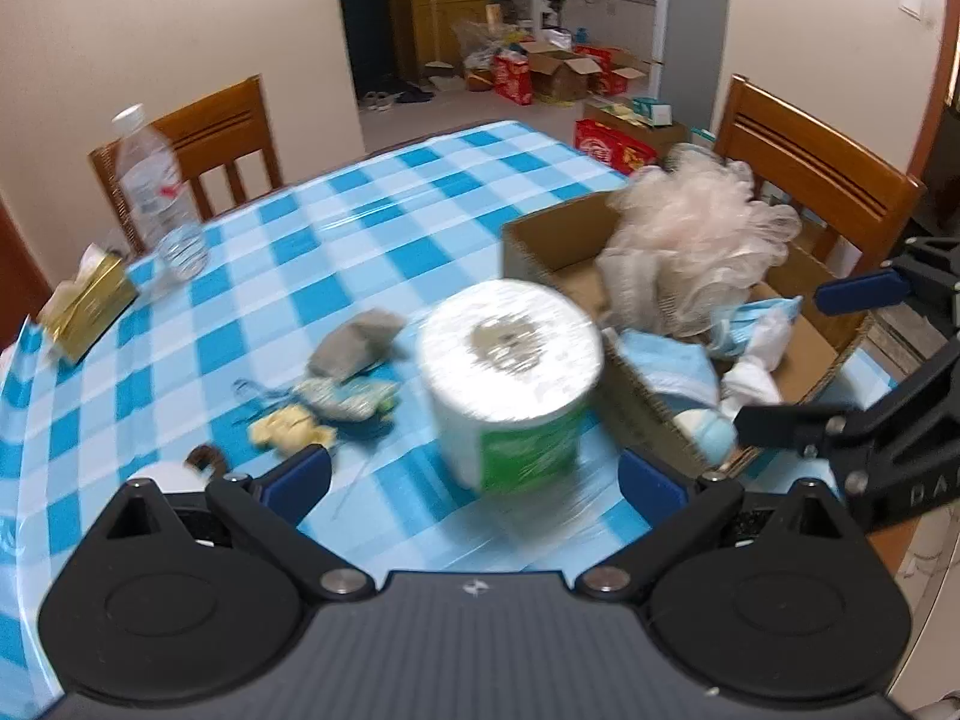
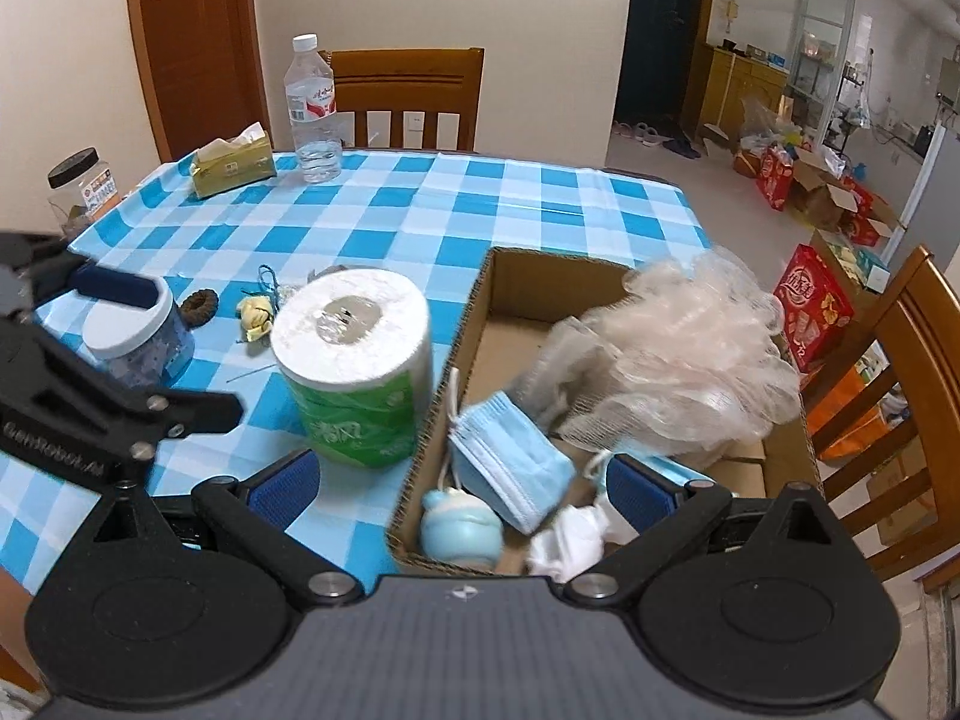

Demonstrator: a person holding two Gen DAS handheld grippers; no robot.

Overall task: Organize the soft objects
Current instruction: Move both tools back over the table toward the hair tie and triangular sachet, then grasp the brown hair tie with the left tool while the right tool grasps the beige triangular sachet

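A wrapped toilet paper roll [image 1: 510,378] [image 2: 354,360] stands upright on the checked tablecloth [image 2: 480,204], just left of a cardboard box [image 1: 540,246] [image 2: 474,312]. The box holds a pink mesh bath pouf [image 1: 690,228] [image 2: 684,354], blue face masks [image 2: 510,456], a pale blue soft toy [image 2: 459,528] and white cloth [image 2: 570,540]. My left gripper [image 1: 474,480] is open, with the roll just ahead between its fingers. My right gripper [image 2: 462,489] is open over the box's near end. A grey cloth [image 1: 354,342], a patterned soft piece [image 1: 348,399] and a yellow bit [image 1: 288,429] [image 2: 255,315] lie on the table.
A water bottle [image 2: 312,108], a gold tissue pack [image 2: 231,165], a dark-lidded jar [image 2: 78,189] and a white-lidded jar [image 2: 135,330] stand on the table. A brown hair tie [image 2: 199,305] lies near the jar. Wooden chairs [image 2: 408,96] [image 1: 816,180] stand at the table's edges.
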